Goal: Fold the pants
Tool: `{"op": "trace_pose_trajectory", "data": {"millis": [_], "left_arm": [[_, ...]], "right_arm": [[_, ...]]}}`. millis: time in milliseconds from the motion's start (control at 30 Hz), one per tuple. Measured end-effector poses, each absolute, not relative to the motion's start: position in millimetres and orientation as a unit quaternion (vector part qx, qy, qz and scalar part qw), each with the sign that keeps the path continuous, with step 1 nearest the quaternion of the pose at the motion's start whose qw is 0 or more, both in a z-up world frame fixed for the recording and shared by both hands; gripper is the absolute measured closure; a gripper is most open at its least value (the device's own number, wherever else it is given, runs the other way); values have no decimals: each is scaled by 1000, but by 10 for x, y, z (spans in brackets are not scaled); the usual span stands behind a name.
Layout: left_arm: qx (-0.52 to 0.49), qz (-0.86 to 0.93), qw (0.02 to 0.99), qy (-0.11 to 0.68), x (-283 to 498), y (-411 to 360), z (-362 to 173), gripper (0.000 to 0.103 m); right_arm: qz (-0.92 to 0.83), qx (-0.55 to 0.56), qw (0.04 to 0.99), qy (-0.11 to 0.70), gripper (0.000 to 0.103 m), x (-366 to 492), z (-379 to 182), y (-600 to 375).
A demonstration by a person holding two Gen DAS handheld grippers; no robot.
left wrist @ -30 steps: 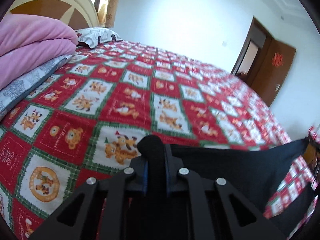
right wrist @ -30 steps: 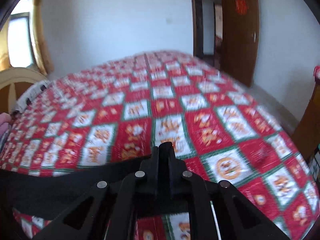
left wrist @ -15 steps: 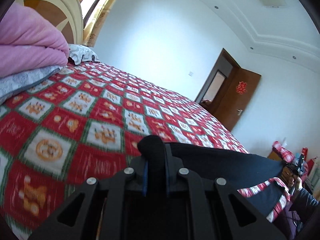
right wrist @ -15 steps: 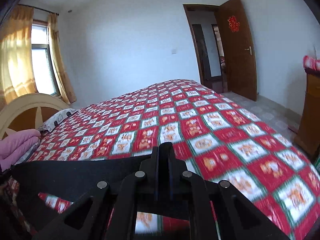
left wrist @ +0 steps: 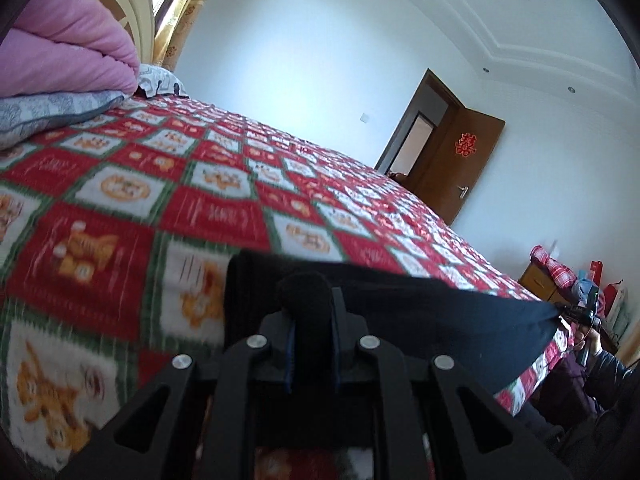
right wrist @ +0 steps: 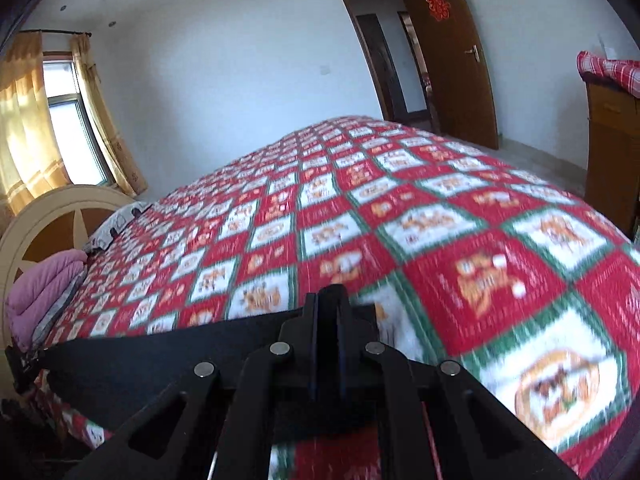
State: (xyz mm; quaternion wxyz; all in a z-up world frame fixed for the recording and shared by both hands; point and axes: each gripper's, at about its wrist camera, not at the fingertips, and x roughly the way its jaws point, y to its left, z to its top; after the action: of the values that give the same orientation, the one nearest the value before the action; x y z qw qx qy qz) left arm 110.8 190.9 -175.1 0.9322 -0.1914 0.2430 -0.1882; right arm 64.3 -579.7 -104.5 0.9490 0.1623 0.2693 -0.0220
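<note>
Above the checkered bedspread (left wrist: pixel 224 216), black pants (left wrist: pixel 460 320) stretch taut between the clamped left gripper (left wrist: pixel 310 308) and right gripper (right wrist: pixel 326 312).

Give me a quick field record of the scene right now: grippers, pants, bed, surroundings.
left gripper: shut on the black pants, a bunch of cloth poking up between the fingers
right gripper: shut on the other end of the pants
black pants: stretched taut between both grippers, held above the near edge of the bed
bedspread: red, green and white checks with cartoon prints
pink quilt: folded at the headboard end, on a grey patterned layer
door: brown, standing open
</note>
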Motion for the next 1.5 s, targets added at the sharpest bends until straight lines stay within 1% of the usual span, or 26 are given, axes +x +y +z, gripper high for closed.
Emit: {"op": "trace_pose_trajectory", "data": {"millis": [33,67,133,200,233,267,300,433,533,667,700,767,800,900,933,1033,1133,1367,1400,1433,1500], "left_arm": [[-193,-186,932,244,1065,1935,-1781,78],[-198,-185,931,244,1033,1977,-1806,73],[-202,-182,931,244,991,2045,-1831,69],[-199,-174,933,246,937,2098,-1840,60],[-199,-172,933,247,921,2119,-1845,57],[-198,-167,933,248,899,2145,-1848,53],[-197,-163,935,248,871,2179,-1846,52],[-207,-143,936,247,786,2344,-1866,51],[-214,-127,936,247,718,2453,-1857,51],[-212,-101,942,240,649,2473,-1763,51],[-211,-97,943,239,646,2450,-1727,45],[-206,-89,945,238,638,2387,-1656,36],[-204,-88,945,239,641,2360,-1626,36],[-201,-93,943,248,651,2243,-1553,36],[-202,-98,941,252,660,2205,-1542,36],[-205,-115,938,256,689,2109,-1534,36],[-205,-125,934,266,727,2008,-1548,36],[-213,-125,930,273,744,2014,-1637,36],[-216,-124,928,275,742,2025,-1656,36],[-218,-123,928,277,738,2039,-1672,36],[-220,-119,927,279,733,2062,-1686,36]], "right_arm": [[-25,160,947,276,94,607,-1071,-5801],[-28,159,946,283,93,593,-1086,-5806],[-36,161,940,297,79,561,-1117,-5823],[-50,158,940,299,73,494,-1119,-5847],[-51,165,940,295,73,447,-1107,-5867],[-54,171,939,293,72,400,-1088,-5884],[-56,175,939,290,72,358,-1070,-5898],[-79,185,940,276,71,143,-950,-5885],[-66,187,945,259,71,88,-765,-5700],[9,117,954,276,71,401,-496,-4940],[30,86,953,288,71,536,-462,-4672],[65,43,950,303,71,779,-449,-4220],[88,27,946,310,70,907,-464,-3979],[163,-6,928,334,61,1328,-623,-3163],[181,-15,920,347,60,1453,-702,-2946],[217,-40,900,376,60,1814,-993,-2345],[262,-28,870,417,61,2104,-1276,-1979],[295,-84,839,450,62,2220,-1578,-1637],[295,-89,839,449,73,2204,-1587,-1637],[300,-95,836,450,88,2176,-1594,-1634],[302,-113,839,438,95,2073,-1564,-1637]]}}
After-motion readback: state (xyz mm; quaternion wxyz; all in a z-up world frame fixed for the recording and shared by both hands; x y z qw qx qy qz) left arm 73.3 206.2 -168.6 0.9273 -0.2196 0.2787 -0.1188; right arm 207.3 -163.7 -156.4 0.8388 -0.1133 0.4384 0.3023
